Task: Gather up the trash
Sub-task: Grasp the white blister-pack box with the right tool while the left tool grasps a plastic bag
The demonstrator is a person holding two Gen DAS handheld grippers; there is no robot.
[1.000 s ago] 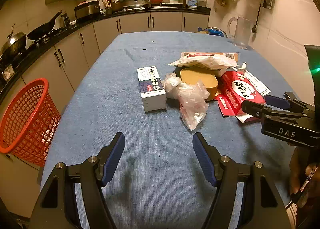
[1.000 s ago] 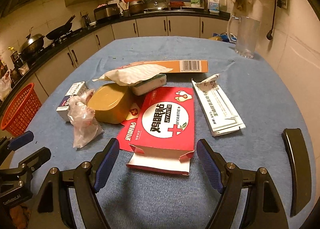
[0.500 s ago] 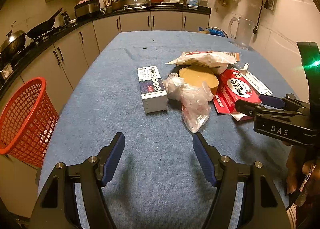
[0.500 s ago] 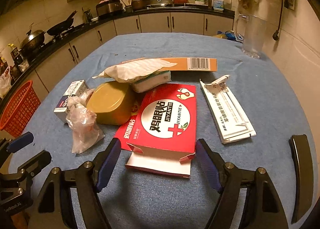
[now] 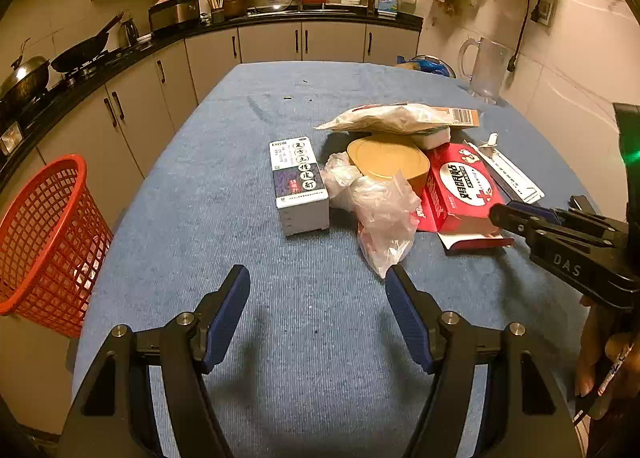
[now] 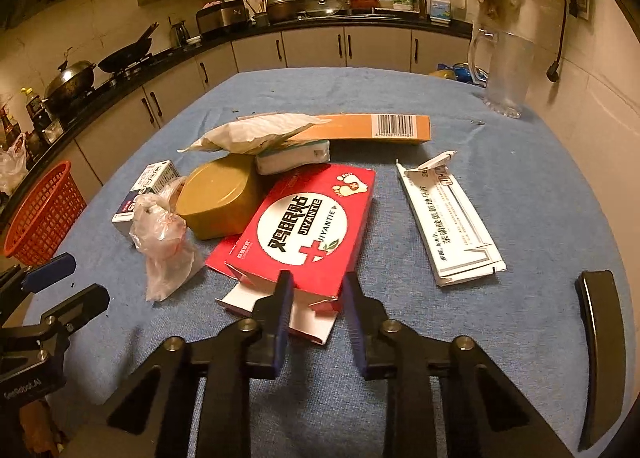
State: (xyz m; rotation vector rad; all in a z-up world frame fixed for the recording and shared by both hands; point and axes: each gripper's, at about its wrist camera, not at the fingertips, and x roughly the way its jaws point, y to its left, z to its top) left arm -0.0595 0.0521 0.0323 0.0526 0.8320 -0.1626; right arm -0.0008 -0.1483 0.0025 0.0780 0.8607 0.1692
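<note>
A pile of trash lies on the blue table: a red carton (image 6: 316,226) (image 5: 460,186), a tan tub (image 6: 218,198), a crumpled plastic bag (image 6: 164,250) (image 5: 384,218), a small white and purple box (image 5: 300,182), a flat white carton (image 6: 448,222), a long orange box (image 6: 380,128) and a white wrapper (image 6: 252,134). My right gripper (image 6: 316,290) has its jaws narrowed around the red carton's near open flap end. My left gripper (image 5: 318,298) is open and empty, over bare cloth just short of the bag.
A red mesh basket (image 5: 44,242) stands off the table's left edge. A clear jug (image 6: 504,70) stands at the far right corner. Kitchen counters with pans run along the left and back. A black chair back (image 6: 600,358) is at the right.
My right gripper's jaws have closed from wide open to a narrow gap around the red carton's near end. The left gripper stayed open and has barely moved.
</note>
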